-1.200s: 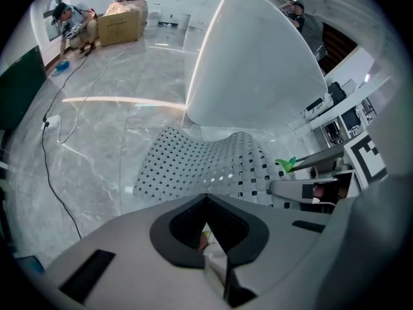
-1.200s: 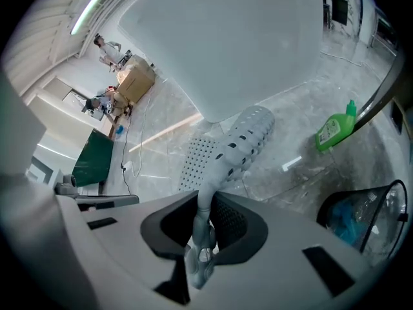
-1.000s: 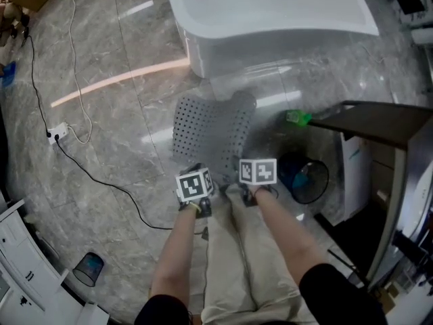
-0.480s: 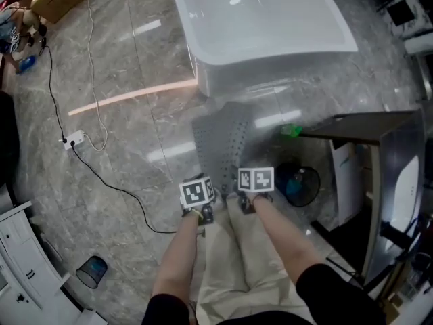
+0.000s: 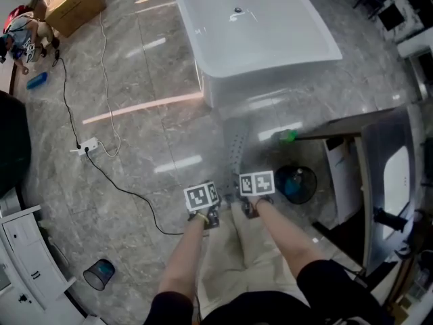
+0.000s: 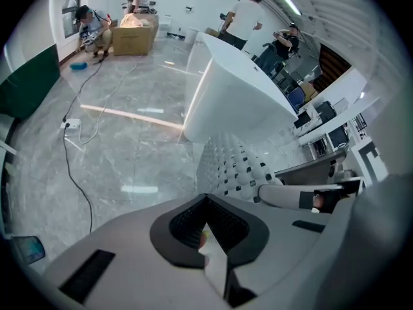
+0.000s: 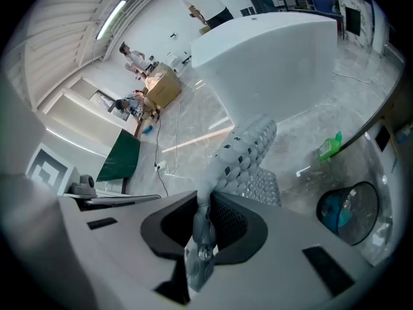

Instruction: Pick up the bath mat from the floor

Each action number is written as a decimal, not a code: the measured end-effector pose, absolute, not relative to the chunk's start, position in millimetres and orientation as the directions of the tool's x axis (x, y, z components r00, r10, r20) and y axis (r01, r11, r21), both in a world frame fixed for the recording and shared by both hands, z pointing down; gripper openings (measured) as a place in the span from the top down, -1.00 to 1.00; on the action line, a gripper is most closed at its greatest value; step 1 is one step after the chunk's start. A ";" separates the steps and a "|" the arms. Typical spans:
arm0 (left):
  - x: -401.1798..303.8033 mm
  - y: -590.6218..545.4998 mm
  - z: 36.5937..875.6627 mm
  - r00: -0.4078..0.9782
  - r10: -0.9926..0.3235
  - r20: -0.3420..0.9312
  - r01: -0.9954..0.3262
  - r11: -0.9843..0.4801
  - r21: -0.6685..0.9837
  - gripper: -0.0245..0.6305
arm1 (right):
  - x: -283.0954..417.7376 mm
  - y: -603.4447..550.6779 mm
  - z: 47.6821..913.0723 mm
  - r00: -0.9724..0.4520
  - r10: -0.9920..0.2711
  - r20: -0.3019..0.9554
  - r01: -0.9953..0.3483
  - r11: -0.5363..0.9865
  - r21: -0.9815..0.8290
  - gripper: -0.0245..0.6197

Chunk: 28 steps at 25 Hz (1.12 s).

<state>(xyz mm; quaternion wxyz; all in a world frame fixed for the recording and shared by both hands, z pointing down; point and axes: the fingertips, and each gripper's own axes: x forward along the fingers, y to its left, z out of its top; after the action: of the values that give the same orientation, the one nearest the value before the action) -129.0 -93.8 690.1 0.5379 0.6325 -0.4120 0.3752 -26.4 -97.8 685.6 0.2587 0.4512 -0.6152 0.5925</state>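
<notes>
In front of the bathtub [image 5: 260, 29]: bath mat [image 5: 237, 153] held up by its near edge.
L gripper [image 6: 208, 235] & R gripper [image 7: 201, 239] sit side by side, both clamped tight on that edge; mat droops away, far end on the floor [image 5: 135, 137] nr the tub.

Black sleeves [image 5: 325, 279], beige trousers [image 5: 224, 269]; grey left tool [image 6: 208, 230] and right tool [image 7: 201, 237] carry black-and-white marker cubes [image 5: 201, 196].
</notes>
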 end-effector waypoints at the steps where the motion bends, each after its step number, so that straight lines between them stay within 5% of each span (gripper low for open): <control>1: -128.6 -91.1 682.4 0.382 -0.118 0.916 -0.924 -0.079 0.375 0.95 | -24.1 -93.5 678.7 -0.459 -0.251 0.852 -0.859 -0.120 -0.498 0.76; 13: -119.6 -54.4 606.1 0.434 -0.130 0.892 -0.901 -0.051 0.431 0.95 | -6.4 -55.8 590.4 -0.477 -0.325 0.817 -0.822 -0.166 -0.546 0.76; 28: -155.7 -55.0 536.2 0.434 -0.212 0.875 -0.897 -0.016 0.441 0.95 | -34.6 -56.5 515.5 -0.506 -0.327 0.798 -0.837 -0.034 -0.546 0.75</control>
<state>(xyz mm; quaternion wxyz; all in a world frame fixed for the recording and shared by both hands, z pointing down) -155.7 -55.0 536.2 0.5524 0.6418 -0.4323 0.3100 -34.6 -56.5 515.5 0.2252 0.4428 -0.6573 0.5667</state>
